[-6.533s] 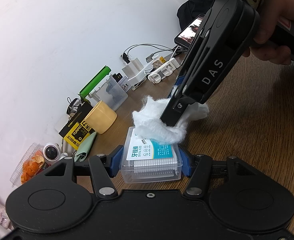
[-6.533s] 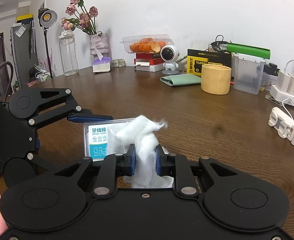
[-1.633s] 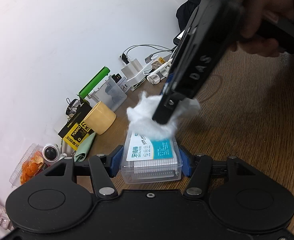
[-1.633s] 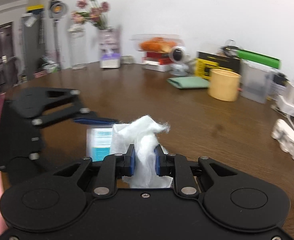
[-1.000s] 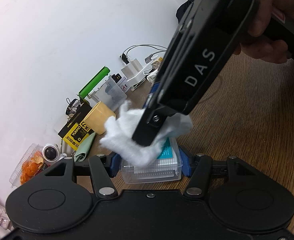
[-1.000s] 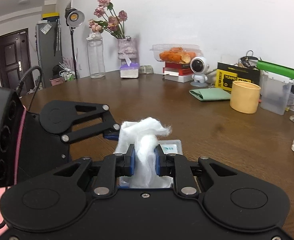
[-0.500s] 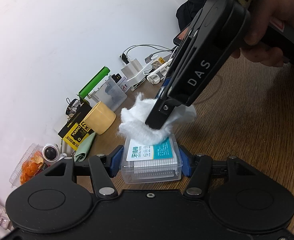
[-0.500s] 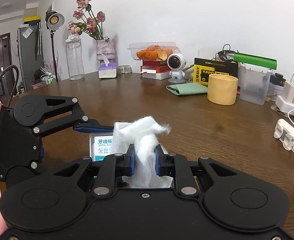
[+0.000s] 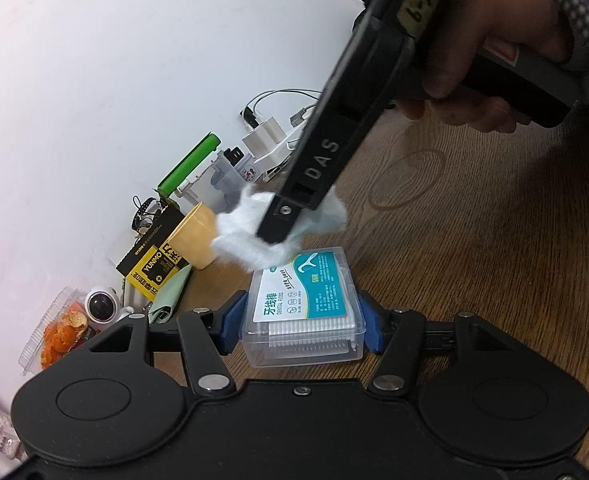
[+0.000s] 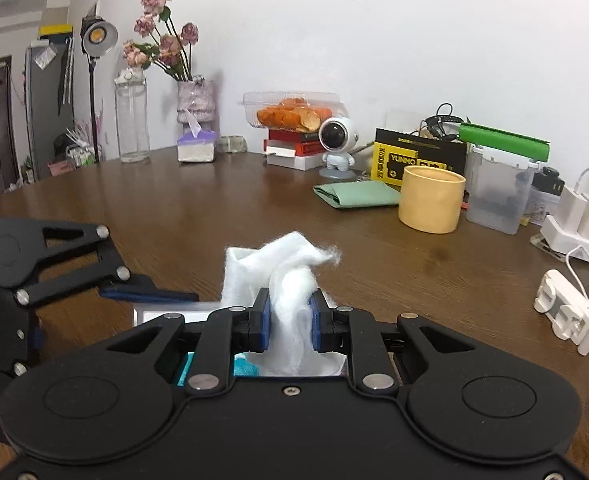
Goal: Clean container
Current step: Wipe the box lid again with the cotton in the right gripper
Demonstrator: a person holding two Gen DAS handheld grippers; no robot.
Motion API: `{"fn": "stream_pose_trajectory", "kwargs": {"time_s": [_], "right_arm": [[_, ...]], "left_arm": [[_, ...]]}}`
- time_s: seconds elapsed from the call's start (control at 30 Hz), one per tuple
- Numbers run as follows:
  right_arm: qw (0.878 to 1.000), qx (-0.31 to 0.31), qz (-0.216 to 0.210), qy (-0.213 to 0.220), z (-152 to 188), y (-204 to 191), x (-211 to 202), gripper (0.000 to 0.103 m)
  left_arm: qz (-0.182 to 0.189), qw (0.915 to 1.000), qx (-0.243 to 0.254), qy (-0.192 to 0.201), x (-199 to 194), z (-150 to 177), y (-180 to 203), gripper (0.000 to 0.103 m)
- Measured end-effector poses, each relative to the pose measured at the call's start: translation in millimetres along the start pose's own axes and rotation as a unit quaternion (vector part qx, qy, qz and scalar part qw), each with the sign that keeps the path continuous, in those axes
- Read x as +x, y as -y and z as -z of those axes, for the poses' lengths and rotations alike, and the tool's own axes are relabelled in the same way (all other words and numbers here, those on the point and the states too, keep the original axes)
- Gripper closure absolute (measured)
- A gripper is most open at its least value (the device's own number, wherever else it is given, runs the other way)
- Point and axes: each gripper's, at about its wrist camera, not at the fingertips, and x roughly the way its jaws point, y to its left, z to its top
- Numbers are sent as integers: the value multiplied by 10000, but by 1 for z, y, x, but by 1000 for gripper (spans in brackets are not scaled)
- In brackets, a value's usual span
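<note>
Basically mid-wipe: left gripper (image 9: 300,322) clamped the floss container (image 9: 304,304) on the table (image 9: 494,260), right gripper (image 10: 290,326) pinched a cotton wad (image 10: 282,280) at its far lid edge; next pass probably needed light downward pressure.

Brown wood table (image 10: 222,216), clutter along the wall. Yellow cup (image 10: 431,198) next to a folded green cloth (image 10: 356,194). Behind them a black/yellow box (image 10: 416,158) and clear bin w/ green lid (image 10: 499,194). Little white robot figure (image 10: 336,142) in front of a clamshell of orange pieces (image 10: 292,110). Far left: vase w/ pink flowers (image 10: 193,100), tall clear bottle (image 10: 131,118), tissue box (image 10: 196,146).
</note>
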Motion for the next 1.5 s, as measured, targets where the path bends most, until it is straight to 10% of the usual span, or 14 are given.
{"fn": "stream_pose_trajectory", "kwargs": {"time_s": [1.5], "right_arm": [[9989, 127, -439, 99, 17, -23, -21, 82]], "left_arm": [[-7, 10000, 8, 7, -6, 0, 7, 46]]}}
